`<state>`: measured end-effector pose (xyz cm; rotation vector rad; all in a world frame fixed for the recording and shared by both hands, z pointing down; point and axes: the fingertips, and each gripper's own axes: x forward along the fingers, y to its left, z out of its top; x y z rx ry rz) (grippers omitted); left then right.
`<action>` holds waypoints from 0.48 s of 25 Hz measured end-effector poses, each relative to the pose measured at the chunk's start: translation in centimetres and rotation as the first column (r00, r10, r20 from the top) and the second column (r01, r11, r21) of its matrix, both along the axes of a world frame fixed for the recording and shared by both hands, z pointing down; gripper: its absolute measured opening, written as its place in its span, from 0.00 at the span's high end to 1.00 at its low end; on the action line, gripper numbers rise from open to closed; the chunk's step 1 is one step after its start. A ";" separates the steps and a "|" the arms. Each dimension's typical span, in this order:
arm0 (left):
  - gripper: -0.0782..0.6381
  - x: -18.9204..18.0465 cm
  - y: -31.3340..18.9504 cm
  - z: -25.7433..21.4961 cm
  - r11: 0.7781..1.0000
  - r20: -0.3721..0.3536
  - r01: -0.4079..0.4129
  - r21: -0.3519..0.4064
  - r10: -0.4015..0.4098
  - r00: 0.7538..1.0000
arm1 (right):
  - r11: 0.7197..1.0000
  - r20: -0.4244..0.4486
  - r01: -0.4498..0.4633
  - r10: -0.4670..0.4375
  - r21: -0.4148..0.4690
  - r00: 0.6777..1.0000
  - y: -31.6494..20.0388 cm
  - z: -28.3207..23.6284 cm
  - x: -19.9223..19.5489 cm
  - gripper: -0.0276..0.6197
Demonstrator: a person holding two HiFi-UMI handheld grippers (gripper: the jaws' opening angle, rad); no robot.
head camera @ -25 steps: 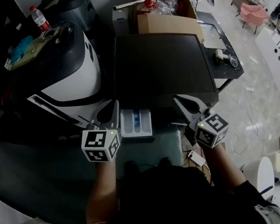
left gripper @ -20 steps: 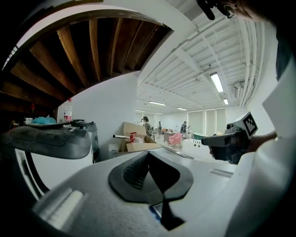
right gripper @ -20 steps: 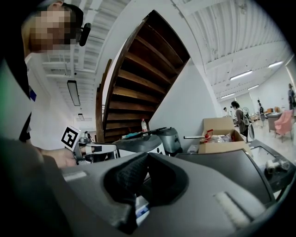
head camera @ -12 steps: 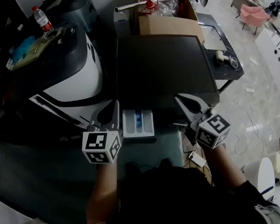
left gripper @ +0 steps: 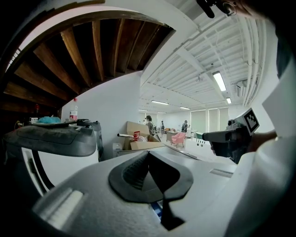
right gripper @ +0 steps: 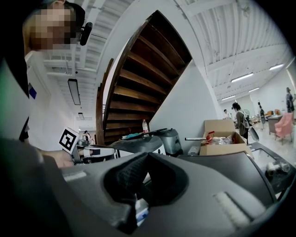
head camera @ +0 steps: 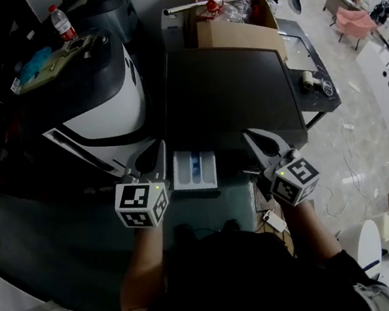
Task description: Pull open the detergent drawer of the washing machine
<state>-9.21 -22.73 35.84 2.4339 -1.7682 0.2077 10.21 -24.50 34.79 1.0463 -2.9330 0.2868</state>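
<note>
In the head view the washing machine (head camera: 229, 94) has a dark flat top. Its detergent drawer (head camera: 195, 171) stands pulled out at the front left, showing white compartments and a blue insert. My left gripper (head camera: 158, 151) is shut and empty just left of the drawer, not touching it. My right gripper (head camera: 251, 137) is shut and empty to the drawer's right, at the machine's front edge. In the left gripper view the shut jaws (left gripper: 150, 155) fill the foreground, with a blue sliver of the drawer (left gripper: 157, 210) below. The right gripper view shows its shut jaws (right gripper: 147, 157) and the drawer (right gripper: 140, 212).
A white and dark appliance (head camera: 90, 94) with a water bottle (head camera: 61, 22) behind it stands left of the washer. Cardboard boxes (head camera: 236, 24) sit behind it, a low dark trolley (head camera: 307, 60) to the right. A white plug (head camera: 273, 219) lies by my right arm.
</note>
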 end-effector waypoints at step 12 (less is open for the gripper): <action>0.88 -0.1 -0.3 0.1 1.000 0.003 -0.008 -0.007 0.008 1.000 | 1.000 -0.003 0.005 -0.005 -0.008 1.000 -0.2 0.5 -0.3 0.95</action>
